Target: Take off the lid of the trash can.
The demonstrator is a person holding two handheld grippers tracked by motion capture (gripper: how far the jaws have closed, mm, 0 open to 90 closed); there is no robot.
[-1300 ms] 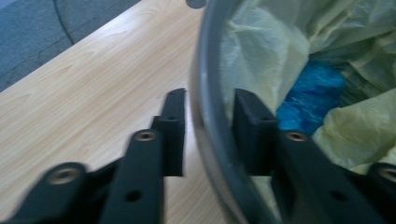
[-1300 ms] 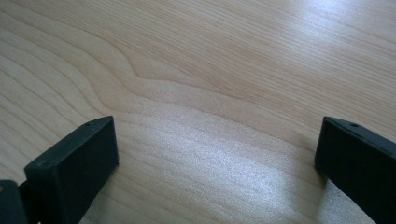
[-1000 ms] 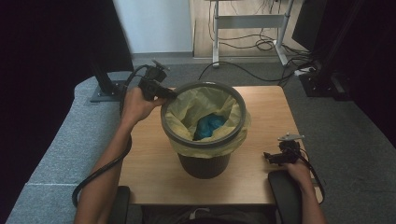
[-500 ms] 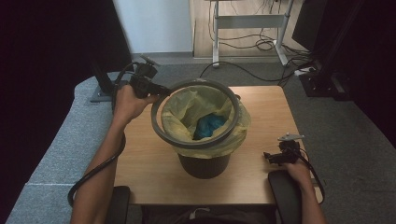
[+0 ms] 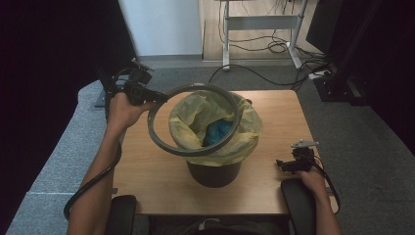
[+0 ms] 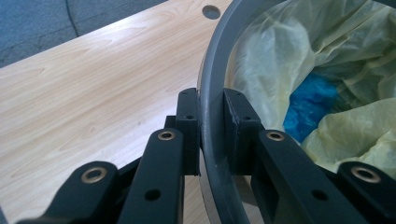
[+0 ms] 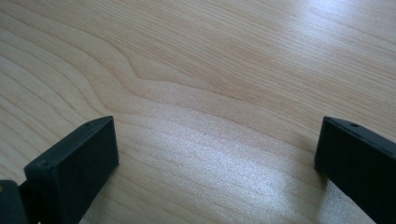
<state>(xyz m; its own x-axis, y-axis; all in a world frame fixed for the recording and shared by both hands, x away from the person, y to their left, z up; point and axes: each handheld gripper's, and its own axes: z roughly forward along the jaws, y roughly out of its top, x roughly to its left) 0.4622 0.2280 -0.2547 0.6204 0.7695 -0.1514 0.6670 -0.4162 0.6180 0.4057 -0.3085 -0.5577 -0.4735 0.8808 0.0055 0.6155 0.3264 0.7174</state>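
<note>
A dark waste bin (image 5: 214, 172) lined with a yellow bag (image 5: 195, 115) stands mid-table; something blue (image 5: 219, 132) lies inside it. My left gripper (image 5: 159, 98) is shut on a grey ring (image 5: 149, 125), held tilted above the bin's left side and partly overlapping the bag. In the left gripper view the jaws (image 6: 212, 100) clamp the ring's band (image 6: 212, 70), with the bag (image 6: 299, 51) and the blue item (image 6: 310, 100) beyond. My right gripper (image 5: 283, 164) rests on the table at the right, open, with bare wood between its fingers (image 7: 74, 158).
The wooden table (image 5: 151, 171) has a cable hole (image 6: 211, 11) near its far edge. Black chair armrests (image 5: 298, 205) sit at the near edge. A desk frame with cables (image 5: 264, 46) stands on the floor behind.
The left gripper has carried the grey ring off the bin's mouth toward the left and slightly up. The right gripper has stayed in place.
</note>
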